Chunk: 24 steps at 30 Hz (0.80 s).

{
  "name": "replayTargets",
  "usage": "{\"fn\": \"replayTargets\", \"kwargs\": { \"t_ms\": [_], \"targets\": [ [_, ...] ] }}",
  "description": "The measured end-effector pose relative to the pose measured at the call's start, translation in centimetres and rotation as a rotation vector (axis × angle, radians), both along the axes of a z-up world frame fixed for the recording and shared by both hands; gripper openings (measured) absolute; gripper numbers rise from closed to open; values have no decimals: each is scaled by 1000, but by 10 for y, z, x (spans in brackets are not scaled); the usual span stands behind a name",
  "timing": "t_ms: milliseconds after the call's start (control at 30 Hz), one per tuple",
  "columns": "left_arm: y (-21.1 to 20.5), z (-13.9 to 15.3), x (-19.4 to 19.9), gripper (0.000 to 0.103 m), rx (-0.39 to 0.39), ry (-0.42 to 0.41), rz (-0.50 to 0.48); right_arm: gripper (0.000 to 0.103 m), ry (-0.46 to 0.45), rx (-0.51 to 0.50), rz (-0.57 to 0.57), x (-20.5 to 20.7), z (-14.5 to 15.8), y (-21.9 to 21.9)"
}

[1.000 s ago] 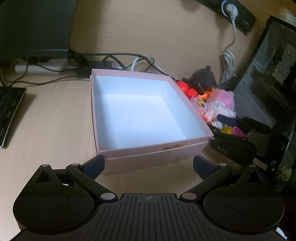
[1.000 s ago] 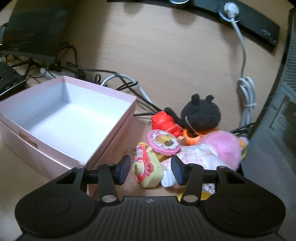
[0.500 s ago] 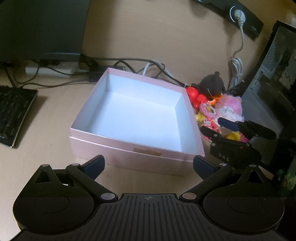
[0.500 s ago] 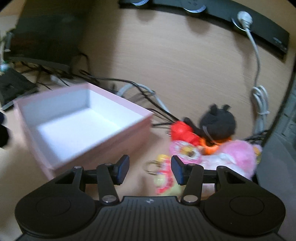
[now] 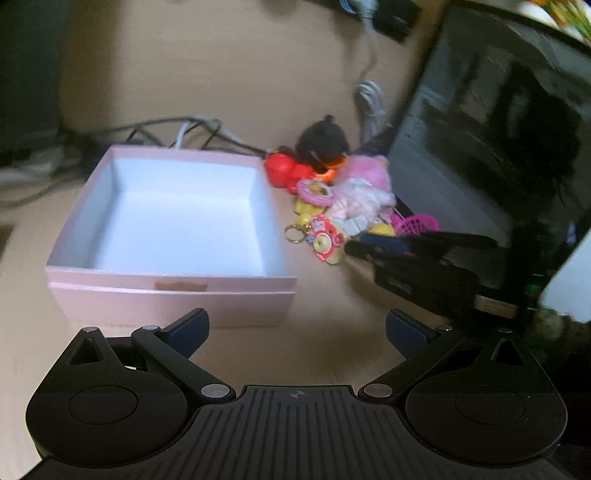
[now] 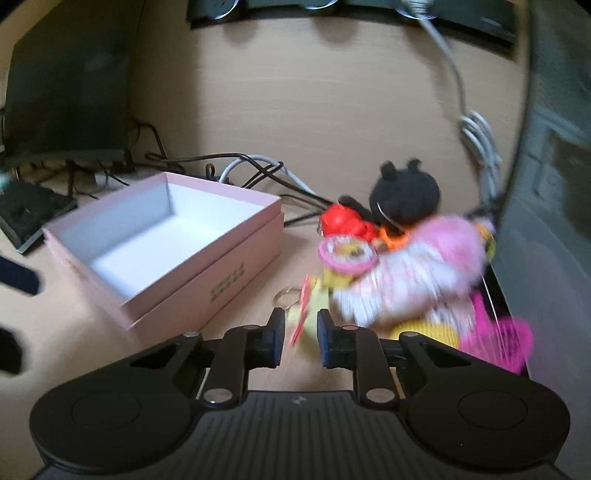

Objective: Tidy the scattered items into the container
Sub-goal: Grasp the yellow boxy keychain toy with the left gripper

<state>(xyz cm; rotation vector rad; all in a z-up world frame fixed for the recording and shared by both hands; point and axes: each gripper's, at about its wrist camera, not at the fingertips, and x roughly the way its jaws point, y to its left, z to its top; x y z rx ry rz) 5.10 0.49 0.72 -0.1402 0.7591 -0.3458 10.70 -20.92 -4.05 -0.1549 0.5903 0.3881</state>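
An empty pink box (image 5: 173, 284) (image 6: 236, 273) with a white inside stands on the wooden desk. Right of it lies a heap of toys: a black plush (image 5: 325, 142) (image 6: 404, 194), a red figure (image 5: 284, 173) (image 6: 343, 221), a pink round toy (image 5: 314, 190) (image 6: 347, 254), a pink and white plush (image 5: 360, 195) (image 6: 410, 280) and a yellow and red keychain (image 5: 325, 240) (image 6: 303, 317). My left gripper (image 5: 295, 328) is open and empty before the box. My right gripper (image 6: 301, 334) (image 5: 369, 247) has its jaws narrowed around the keychain; contact is blurred.
A dark computer case (image 5: 498, 147) stands right of the heap. Cables (image 6: 258, 173) run behind the box. A keyboard (image 6: 26, 218) lies far left. A bright pink mesh item (image 6: 495, 339) lies by the case. A power strip (image 6: 461, 18) hangs on the wall.
My right gripper has narrowed its jaws and come down around the keychain. The left gripper has swung right, so the toy heap sits nearer the middle of its view.
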Motion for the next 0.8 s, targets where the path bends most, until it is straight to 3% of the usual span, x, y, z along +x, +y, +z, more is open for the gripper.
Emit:
{"fn": "replayTargets", "kwargs": {
  "t_ms": [133,367,467,500,600,700,800],
  "targets": [
    [-25,2,-3,103,65,-18,-65,18,43,32,-36,-40,1,-20],
    [-76,10,39,103,51,-83,-76,21,33,-10,-62,-98,3,-40],
    [-122,12,61,103,153,-139,-37,22,57,-11,-67,-114,0,-46],
    [-137,9,69,100,195,-148,-24,22,59,-12,-75,-119,-1,-48],
    [-161,-4,84,61,282,-147,-3,27,57,-17,-103,-132,0,-58],
    [-167,-21,96,72,334,-105,27,31,57,-14,-137,-140,0,-70],
    [-170,-31,105,74,374,-80,42,35,68,-4,-150,-143,-2,-78]
  ]
}}
